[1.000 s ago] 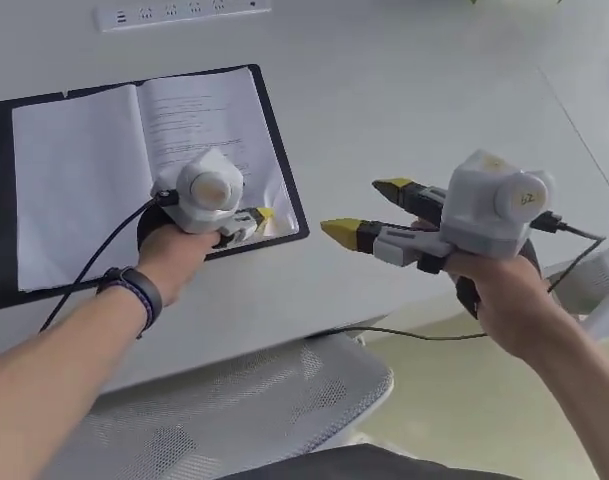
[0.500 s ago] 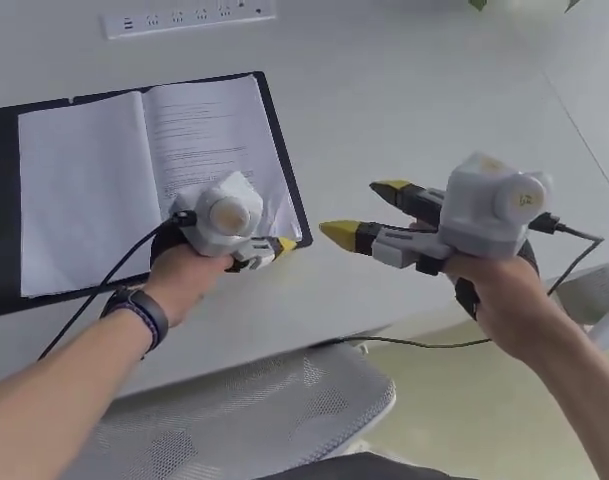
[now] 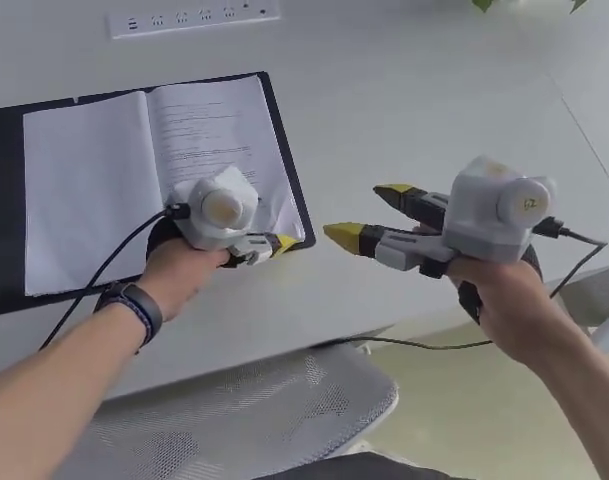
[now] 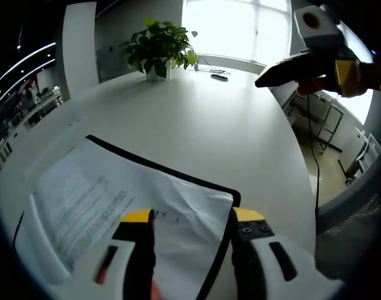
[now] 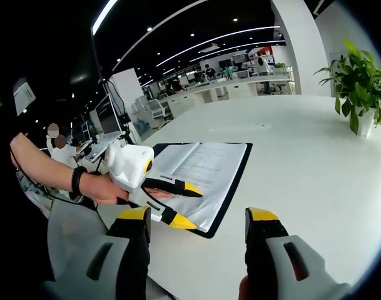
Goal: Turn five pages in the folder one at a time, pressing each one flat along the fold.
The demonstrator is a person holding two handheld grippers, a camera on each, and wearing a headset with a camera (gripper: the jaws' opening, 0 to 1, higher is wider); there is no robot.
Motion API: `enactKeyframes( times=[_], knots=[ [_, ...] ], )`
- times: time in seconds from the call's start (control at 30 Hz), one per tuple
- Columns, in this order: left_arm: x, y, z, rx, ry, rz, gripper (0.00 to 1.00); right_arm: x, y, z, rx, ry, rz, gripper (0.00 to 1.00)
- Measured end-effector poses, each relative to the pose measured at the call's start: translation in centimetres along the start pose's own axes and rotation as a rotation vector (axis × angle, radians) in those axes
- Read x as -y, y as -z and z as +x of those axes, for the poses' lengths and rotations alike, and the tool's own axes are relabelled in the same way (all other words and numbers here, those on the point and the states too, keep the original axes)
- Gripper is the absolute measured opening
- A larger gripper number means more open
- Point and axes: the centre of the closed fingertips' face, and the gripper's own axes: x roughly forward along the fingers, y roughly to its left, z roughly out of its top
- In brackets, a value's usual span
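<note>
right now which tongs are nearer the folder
Left. The left tongs straddle the near right corner of the folder, open; the right tongs hang open above the table, clear of it.

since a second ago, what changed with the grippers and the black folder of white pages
The left gripper drew back from over the printed white page to the near right corner of the open black folder, jaws open astride it. Nothing was gripped or released. The right gripper stayed open in the air beside the folder; no page turned.
</note>
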Motion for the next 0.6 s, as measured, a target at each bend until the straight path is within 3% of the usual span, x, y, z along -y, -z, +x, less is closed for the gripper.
enactKeyframes(
  times=[0.3,0.6],
  knots=[
    [-0.1,0.0,0.0,0.006,-0.004,-0.017,0.44,0.3,1.3,2.1,-0.022,-0.03,0.031,0.55],
    [-0.1,0.0,0.0,0.006,-0.004,-0.018,0.43,0.8,1.7,6.5,-0.034,-0.094,0.114,0.48]
  ],
)
